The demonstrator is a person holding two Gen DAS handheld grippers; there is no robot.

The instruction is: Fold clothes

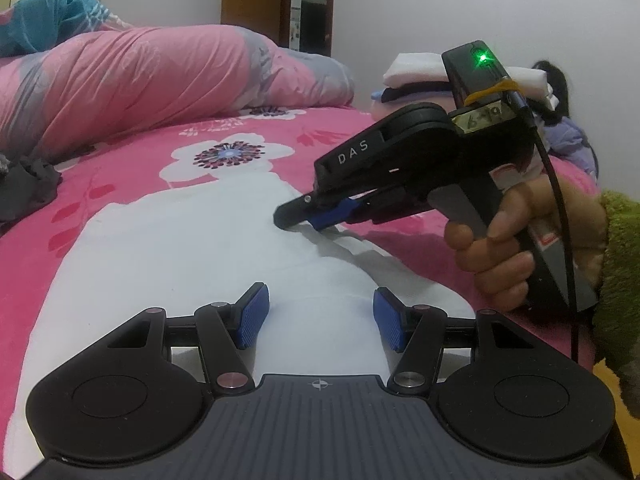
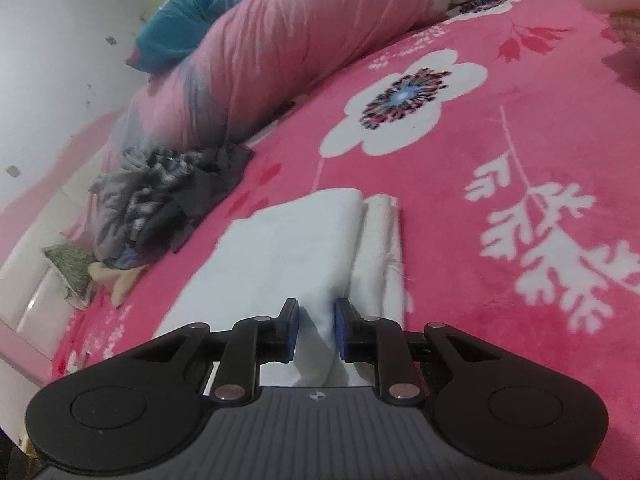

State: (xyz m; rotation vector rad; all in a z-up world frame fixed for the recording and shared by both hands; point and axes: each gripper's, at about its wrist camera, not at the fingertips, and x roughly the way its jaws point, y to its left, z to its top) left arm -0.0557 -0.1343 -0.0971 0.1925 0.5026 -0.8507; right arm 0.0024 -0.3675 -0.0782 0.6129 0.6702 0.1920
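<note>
A white garment (image 1: pixel 192 256) lies spread flat on a bed covered by a pink blanket (image 1: pixel 132 148) with big white flowers. It is already folded in part: in the right wrist view one long fold lies over another, and a narrower layer shows along its right side.

The left gripper (image 1: pixel 320 316) hangs just above the near part of the white garment. Its jaws stand apart, released, and nothing is between the blue pads (image 1: pixel 252 316); the cloth under them lies flat.

The right gripper (image 1: pixel 304 220) is held by a hand (image 1: pixel 504 248) in a green fuzzy sleeve (image 1: pixel 620 264), and it reaches down to the right edge of the garment. Its jaws are nearly together, and a raised ridge of the white cloth stands between the blue pads (image 2: pixel 290 330). The pads seem to pinch this ridge, so I say it is clenched on the garment. A little of the cloth edge is lifted from the blanket under the tips.

Along the far side of the bed lies a long pink quilt (image 1: pixel 136 80), rolled, with a blue-green cloth (image 1: pixel 44 20) behind it. A heap of grey and dark clothes (image 2: pixel 168 204) sits near the left edge of the bed, beside the quilt. At the far right corner there is a stack of folded clothes (image 1: pixel 416 76), white on the top.
</note>
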